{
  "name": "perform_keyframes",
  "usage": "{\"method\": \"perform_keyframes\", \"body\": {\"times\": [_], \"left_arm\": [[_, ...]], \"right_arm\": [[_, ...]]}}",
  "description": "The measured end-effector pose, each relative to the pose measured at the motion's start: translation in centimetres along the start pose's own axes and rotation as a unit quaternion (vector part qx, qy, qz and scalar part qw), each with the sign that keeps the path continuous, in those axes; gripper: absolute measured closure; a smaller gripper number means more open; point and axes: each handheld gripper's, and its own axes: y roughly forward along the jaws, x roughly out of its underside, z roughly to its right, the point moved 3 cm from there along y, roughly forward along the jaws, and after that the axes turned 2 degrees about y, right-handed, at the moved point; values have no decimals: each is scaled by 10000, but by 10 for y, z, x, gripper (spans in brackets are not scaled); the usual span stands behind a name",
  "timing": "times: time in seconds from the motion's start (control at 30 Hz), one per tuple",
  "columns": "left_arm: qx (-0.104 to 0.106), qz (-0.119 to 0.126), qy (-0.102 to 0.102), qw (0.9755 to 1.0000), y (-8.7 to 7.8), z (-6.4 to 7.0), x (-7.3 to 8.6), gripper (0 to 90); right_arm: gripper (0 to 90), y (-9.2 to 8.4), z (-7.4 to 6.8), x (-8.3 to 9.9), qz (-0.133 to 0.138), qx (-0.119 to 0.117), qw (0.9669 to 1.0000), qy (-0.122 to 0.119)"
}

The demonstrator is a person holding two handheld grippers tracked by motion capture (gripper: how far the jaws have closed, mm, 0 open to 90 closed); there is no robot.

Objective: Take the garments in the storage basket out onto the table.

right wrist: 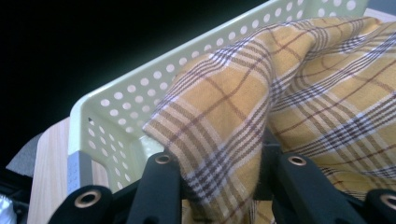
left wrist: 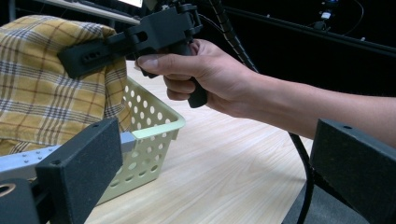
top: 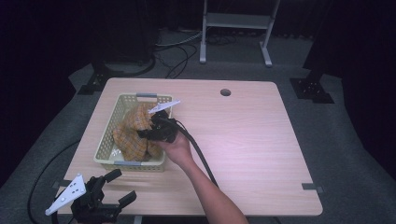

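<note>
**A:** So the right claw [top: 150, 127] is clamped on a fold of the yellow plaid cloth [top: 133, 133], pinched right where it bunches above the basket [top: 103, 148]. Guessing that's to lift it out clean?

**B:** Probably. The cloth's heaped inside the basket, riding over the rim. The left claw [top: 119, 185] sits parked at the near edge of the surface [top: 252, 140], jaws apart, holding nothing. Loads of bare room to the right for laying it down.
</note>
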Motion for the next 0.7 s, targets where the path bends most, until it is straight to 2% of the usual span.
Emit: {"method": "perform_keyframes", "body": {"times": [0.2, 0.37, 0.7], "left_arm": [[-2, -27, 14, 10000, 1, 0, 0, 26], [12, -66, 32, 10000, 3, 1, 1, 27], [-16, -77, 32, 10000, 4, 2, 2, 26]], "right_arm": [[710, -5, -2, 1, 195, -69, 9997, 160], [710, -10, -5, -1, 329, -114, 9992, 193], [710, -27, -8, -4, 662, -282, 9960, 533]]}}
